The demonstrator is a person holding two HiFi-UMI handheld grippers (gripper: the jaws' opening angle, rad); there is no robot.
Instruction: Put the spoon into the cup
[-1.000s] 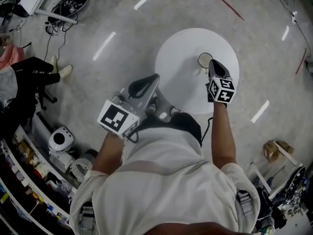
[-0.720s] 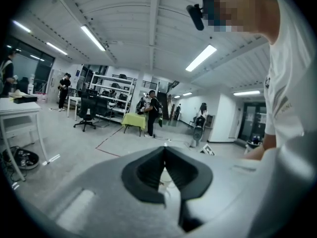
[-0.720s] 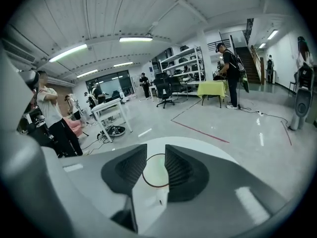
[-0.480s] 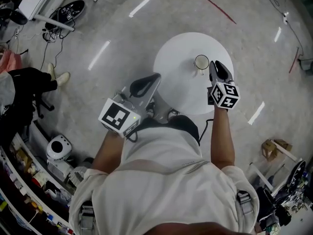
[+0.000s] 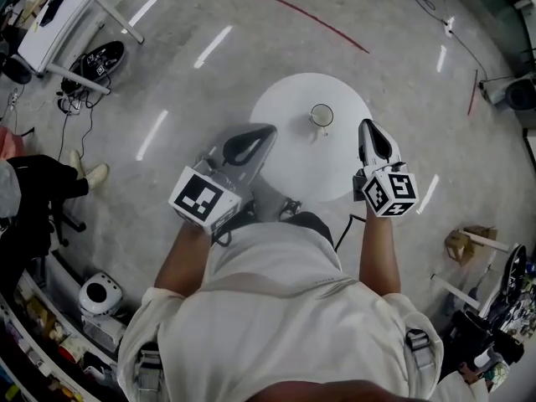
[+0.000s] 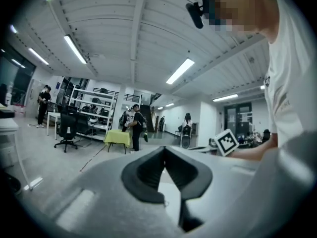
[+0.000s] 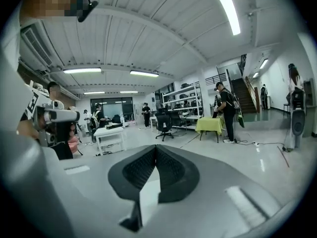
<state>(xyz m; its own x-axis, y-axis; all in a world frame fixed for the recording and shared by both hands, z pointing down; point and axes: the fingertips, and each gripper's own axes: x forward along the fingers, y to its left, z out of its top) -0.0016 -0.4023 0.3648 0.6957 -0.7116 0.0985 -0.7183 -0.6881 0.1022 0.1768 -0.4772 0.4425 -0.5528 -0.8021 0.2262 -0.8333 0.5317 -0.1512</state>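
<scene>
A small white cup (image 5: 321,115) stands on the round white table (image 5: 280,107), seen from above in the head view. A thin pale bit juts from the cup's near rim; it is too small to tell whether that is the spoon. My right gripper (image 5: 367,125) hangs above the table's right edge, to the right of the cup and apart from it. Its jaws are shut with nothing between them (image 7: 155,147). My left gripper (image 5: 269,130) is over the table's left edge, also shut and empty (image 6: 164,148). Both gripper views look level across the room, not at the table.
Grey floor surrounds the table, with a red tape line (image 5: 301,11) beyond it. A white desk (image 5: 50,15) stands far left, a seated person (image 5: 33,195) and cluttered shelves lie to the left, and boxes (image 5: 465,245) sit at the right.
My right gripper has pulled back from beside the cup, up and to the right. The left gripper has also lifted. The cup stays on the table.
</scene>
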